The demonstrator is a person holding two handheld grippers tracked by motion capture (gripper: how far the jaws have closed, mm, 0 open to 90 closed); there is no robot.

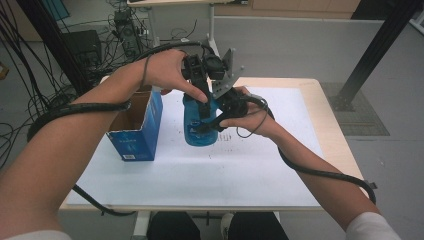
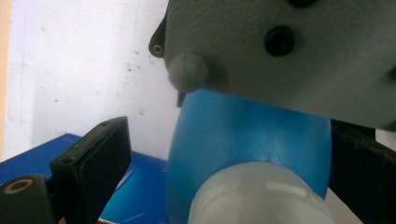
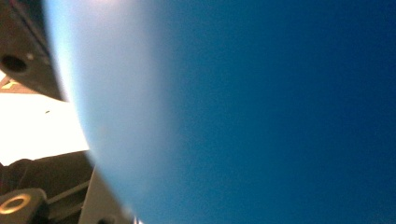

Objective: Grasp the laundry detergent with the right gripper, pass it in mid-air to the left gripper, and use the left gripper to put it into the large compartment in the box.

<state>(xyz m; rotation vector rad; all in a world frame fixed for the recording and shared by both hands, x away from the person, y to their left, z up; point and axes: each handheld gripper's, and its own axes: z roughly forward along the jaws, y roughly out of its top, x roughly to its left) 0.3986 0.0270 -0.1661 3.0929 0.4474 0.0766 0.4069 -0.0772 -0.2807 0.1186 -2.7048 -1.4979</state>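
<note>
Right gripper (image 1: pixel 212 117) clamps the smooth, rounded blue plastic bottle (image 1: pixel 195 131); left gripper (image 1: pixel 202 75) jaws apart, seemingly around its neck.

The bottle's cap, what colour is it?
White cap on a blue bottle; the left gripper view shows it best.

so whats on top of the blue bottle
A whitish cap sits on the blue bottle. Above it hangs the left gripper, fingers apart either side of the neck. The right gripper grips the bottle's side. The bottle's contents are hidden.
</note>
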